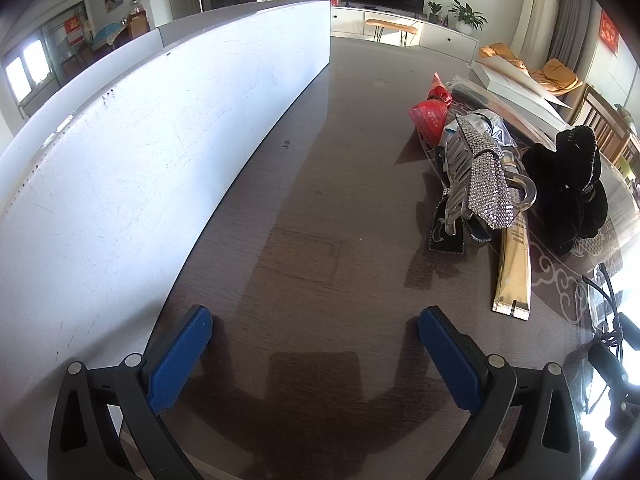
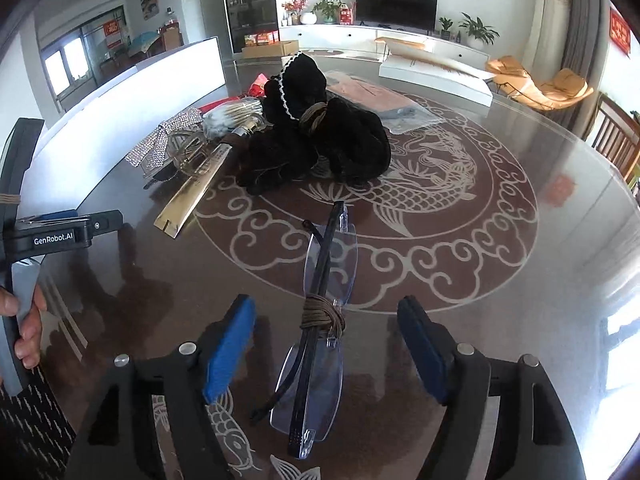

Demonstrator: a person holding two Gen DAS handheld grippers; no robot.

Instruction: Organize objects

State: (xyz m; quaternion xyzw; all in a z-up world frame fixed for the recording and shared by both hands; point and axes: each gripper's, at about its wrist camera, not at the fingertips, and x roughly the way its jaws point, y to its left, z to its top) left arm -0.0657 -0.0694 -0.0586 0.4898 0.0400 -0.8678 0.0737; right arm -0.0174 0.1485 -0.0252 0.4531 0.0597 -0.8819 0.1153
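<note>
Folded rimless glasses (image 2: pixel 316 344) lying flat between the wide-spread pads of the right gripper (image 2: pixel 326 350), touching neither.

Clear lenses, dark temples, brownish cord wound round the middle; sitting near the front edge of the glass-topped table (image 2: pixel 500 280) with its fish-and-cloud pattern. Further back toward the left: black velvet scrunchie pile (image 2: pixel 320 136), rhinestone bow clip (image 1: pixel 482 184), gold box (image 1: pixel 514 276), red bag (image 1: pixel 430 114). Living room behind with TV (image 2: pixel 395 4). Left gripper (image 1: pixel 316 360) also spread and holding nothing, next to a white board (image 1: pixel 140 168) along the left edge; only the left view shows that up close.
</note>
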